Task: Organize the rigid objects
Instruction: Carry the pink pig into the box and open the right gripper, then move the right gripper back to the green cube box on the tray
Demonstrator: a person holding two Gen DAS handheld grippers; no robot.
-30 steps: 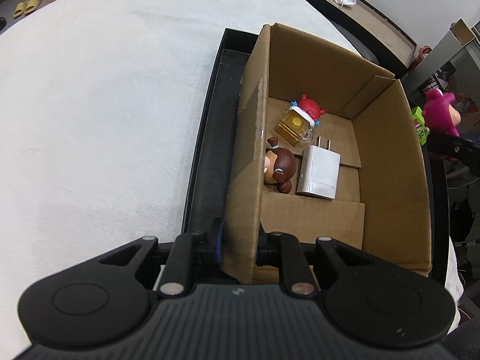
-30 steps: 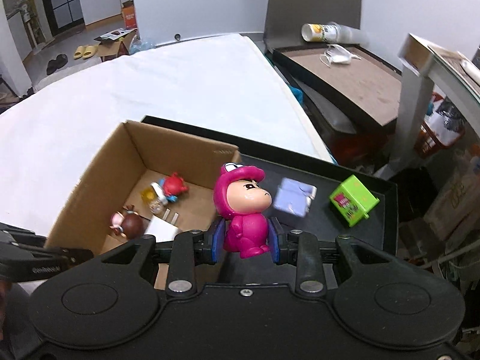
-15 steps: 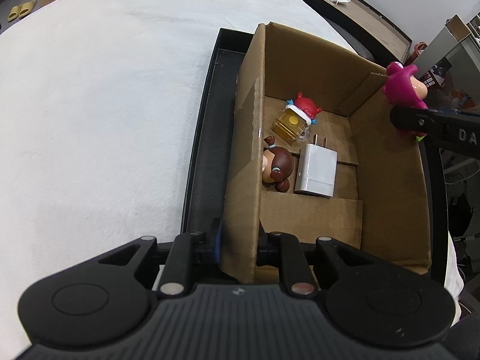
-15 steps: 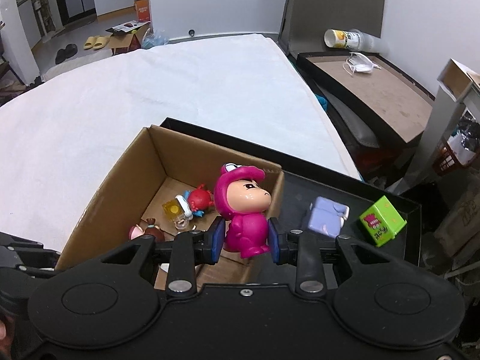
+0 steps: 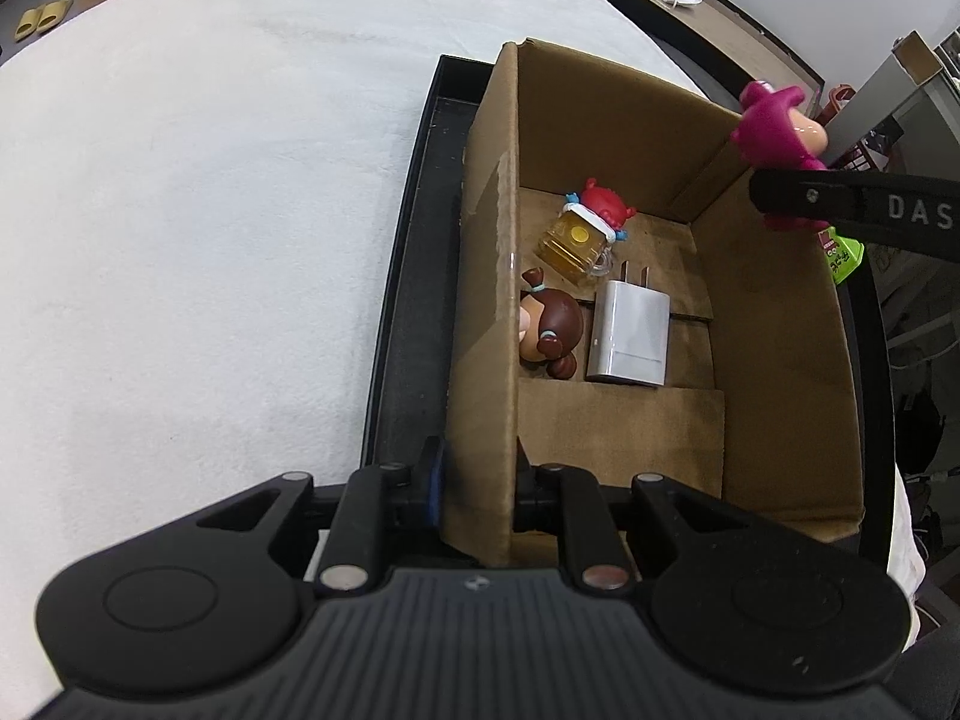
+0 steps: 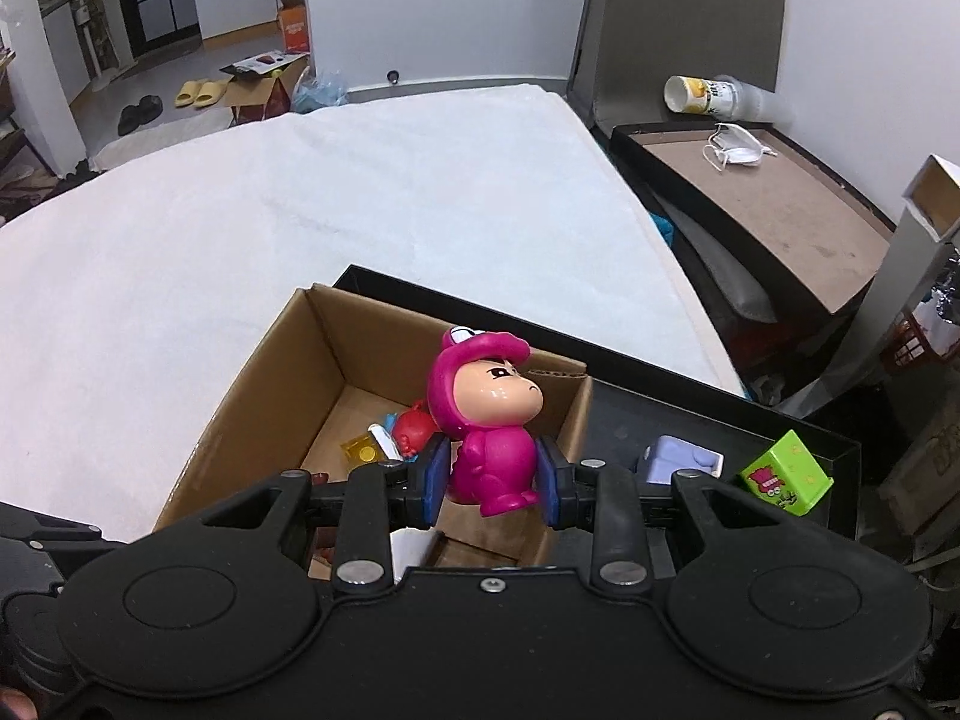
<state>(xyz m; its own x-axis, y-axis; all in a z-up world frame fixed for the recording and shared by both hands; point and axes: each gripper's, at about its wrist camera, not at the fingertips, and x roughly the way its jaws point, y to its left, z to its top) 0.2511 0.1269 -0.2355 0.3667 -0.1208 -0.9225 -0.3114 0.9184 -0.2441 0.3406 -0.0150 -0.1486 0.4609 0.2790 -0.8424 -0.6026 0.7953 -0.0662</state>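
White padded surface point(image 6: 360, 210) carries a black tray point(image 5: 408, 312), and a cardboard box point(image 5: 774, 324) is set in it. The box's near wall is clamped by the left gripper point(image 5: 477, 483), jaws nearly shut on the cardboard. A pink figurine point(image 6: 489, 420) is pinched at the body by the right gripper point(image 6: 492, 480) and held upright above the box's right wall.

Risks, as judged: if released now, the figurine could strike the rim and fall onto the tray; the smooth rounded body could slip between the pads; the box could be tilted by the clamp.

Counted in the box: one white charger point(image 5: 630, 333), one brown-haired figurine point(image 5: 549, 330), one red figurine point(image 5: 603, 204), one yellow cube point(image 5: 573, 243). Counted on the tray: one green cube point(image 6: 786, 474), one lilac block point(image 6: 681, 459).
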